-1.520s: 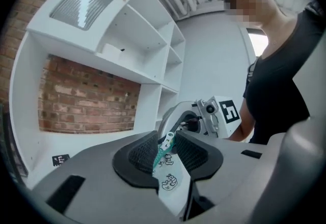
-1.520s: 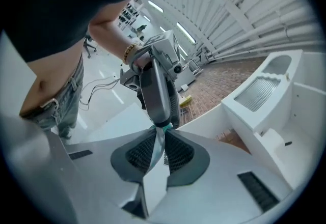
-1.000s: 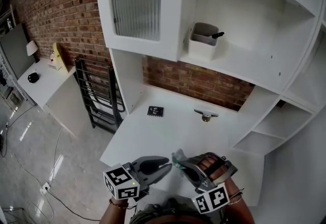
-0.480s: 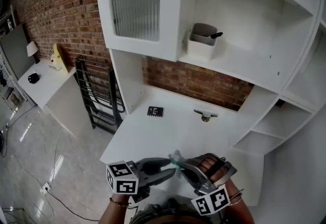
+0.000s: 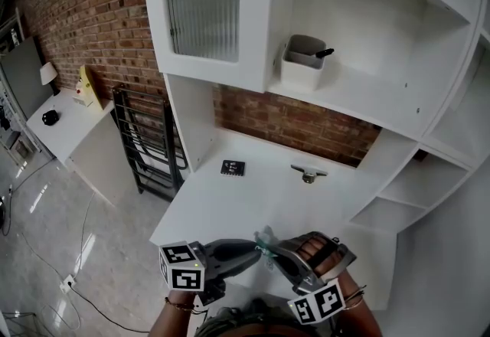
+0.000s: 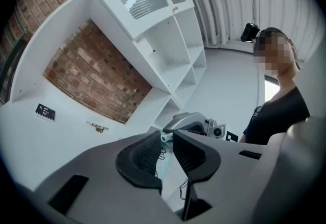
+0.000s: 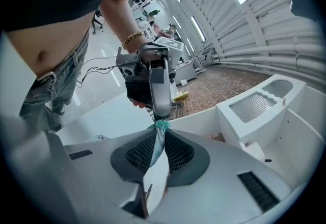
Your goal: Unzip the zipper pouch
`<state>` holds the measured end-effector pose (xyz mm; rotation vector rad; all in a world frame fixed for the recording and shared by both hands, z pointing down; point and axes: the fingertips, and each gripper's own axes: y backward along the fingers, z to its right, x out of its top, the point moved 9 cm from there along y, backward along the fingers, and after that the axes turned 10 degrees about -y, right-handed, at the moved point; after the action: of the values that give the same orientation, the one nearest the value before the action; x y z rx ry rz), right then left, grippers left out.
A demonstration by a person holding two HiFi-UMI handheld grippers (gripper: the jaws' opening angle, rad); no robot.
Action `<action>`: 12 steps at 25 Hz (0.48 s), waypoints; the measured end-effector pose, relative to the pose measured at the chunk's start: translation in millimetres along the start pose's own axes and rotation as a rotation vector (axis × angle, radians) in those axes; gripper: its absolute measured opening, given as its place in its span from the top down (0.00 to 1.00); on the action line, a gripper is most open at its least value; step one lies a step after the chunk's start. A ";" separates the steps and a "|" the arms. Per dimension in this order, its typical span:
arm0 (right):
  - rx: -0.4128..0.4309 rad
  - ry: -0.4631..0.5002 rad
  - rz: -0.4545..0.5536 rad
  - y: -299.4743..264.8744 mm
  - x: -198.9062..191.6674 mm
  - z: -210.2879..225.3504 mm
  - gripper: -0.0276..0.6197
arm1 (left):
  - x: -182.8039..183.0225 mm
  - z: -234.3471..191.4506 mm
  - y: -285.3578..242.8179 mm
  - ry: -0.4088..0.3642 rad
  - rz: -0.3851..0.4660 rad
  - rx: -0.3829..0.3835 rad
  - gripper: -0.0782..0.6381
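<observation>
Since the earlier frames your left gripper (image 5: 254, 253) has rolled about its own axis, turning its marker cube (image 5: 184, 273); its jaws have just been closing, and they now pinch the teal end of the zipper pouch (image 5: 266, 239), where a small pale tab (image 6: 165, 137), probably the pull, sits between the pads. The pouch lies directly ahead of both sets of jaws, held in the air between them; its short visible length runs along the line that joins the two grippers; the white body hangs below the jaws of your right gripper (image 5: 277, 253), which is clamped flat on the pouch just behind that teal end. Both grippers touch the pouch, tip almost against tip; the draw therefore depends on parting them along that line; the zip's own course cannot be told. Beyond the tips the desk (image 5: 230, 205) carries a marker card (image 5: 233, 168) and a metal fitting (image 5: 308, 172), both well apart; a white cup (image 5: 305, 61) stands on the shelf above; nothing obstructs the pull.
</observation>
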<state>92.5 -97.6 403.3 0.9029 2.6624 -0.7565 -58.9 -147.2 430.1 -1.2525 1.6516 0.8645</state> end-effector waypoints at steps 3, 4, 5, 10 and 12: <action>0.006 0.009 -0.007 -0.6 -1.1 -1.1 0.90 | 0.3 -0.3 -0.5 -0.009 -0.014 0.007 0.80; 0.008 0.013 -0.011 -0.7 -1.7 -1.8 0.90 | 0.3 -0.3 -1.0 -0.014 -0.021 0.012 0.80; 0.009 0.017 -0.015 -1.0 -2.3 -2.6 0.90 | 0.2 -0.5 -1.4 -0.019 -0.028 0.016 0.81; 0.015 0.030 -0.033 -2.7 -4.6 -4.4 0.90 | 0.3 -1.1 -0.4 -0.027 -0.022 -0.003 0.84; 0.015 0.032 -0.034 -3.7 -3.9 -4.1 0.90 | 0.3 0.3 -3.0 -0.032 -0.032 -0.014 0.84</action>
<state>93.0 -99.8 409.6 0.8834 2.7101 -0.7773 -55.9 -147.8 429.7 -1.2654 1.5989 0.8739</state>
